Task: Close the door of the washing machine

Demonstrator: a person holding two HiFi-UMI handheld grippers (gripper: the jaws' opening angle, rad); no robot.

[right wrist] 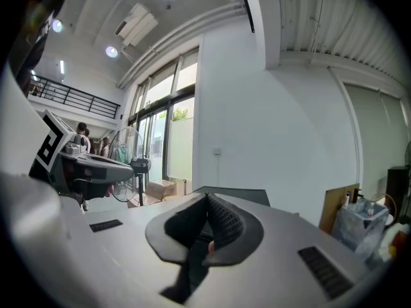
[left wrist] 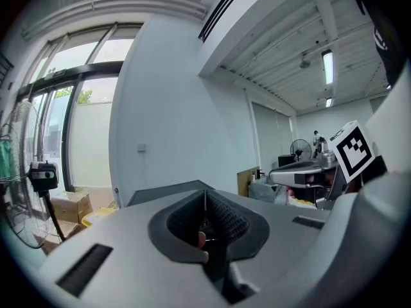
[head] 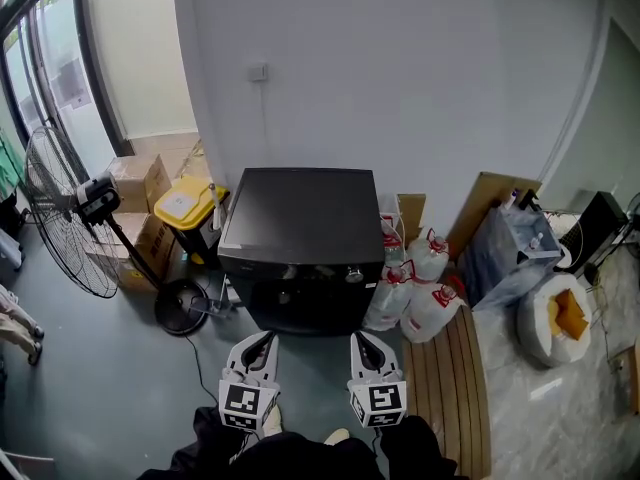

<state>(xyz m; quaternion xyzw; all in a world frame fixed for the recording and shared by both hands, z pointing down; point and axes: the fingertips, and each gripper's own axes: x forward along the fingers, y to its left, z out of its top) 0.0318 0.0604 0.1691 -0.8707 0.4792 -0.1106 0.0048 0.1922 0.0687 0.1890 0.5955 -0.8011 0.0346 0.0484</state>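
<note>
A black washing machine (head: 297, 230) stands against the white wall, straight ahead of me. Its dark front face (head: 300, 306) looks flat, with no door swung out. My left gripper (head: 263, 340) and right gripper (head: 360, 340) are held side by side just short of that front, pointing at it without touching. Both are shut with nothing between the fingers. In the left gripper view the left gripper (left wrist: 205, 197) has its pads together, and the machine's top (left wrist: 164, 194) shows beyond. The right gripper view has the right gripper (right wrist: 207, 201) shut, with the machine's top (right wrist: 247, 194) behind it.
A standing fan (head: 68, 213) has its round base (head: 182, 306) on the floor left of the machine. A yellow bin (head: 187, 204) and cardboard boxes (head: 135, 180) sit behind it. White jugs (head: 420, 290), a slatted wooden board (head: 452, 378) and bags (head: 555, 318) crowd the right.
</note>
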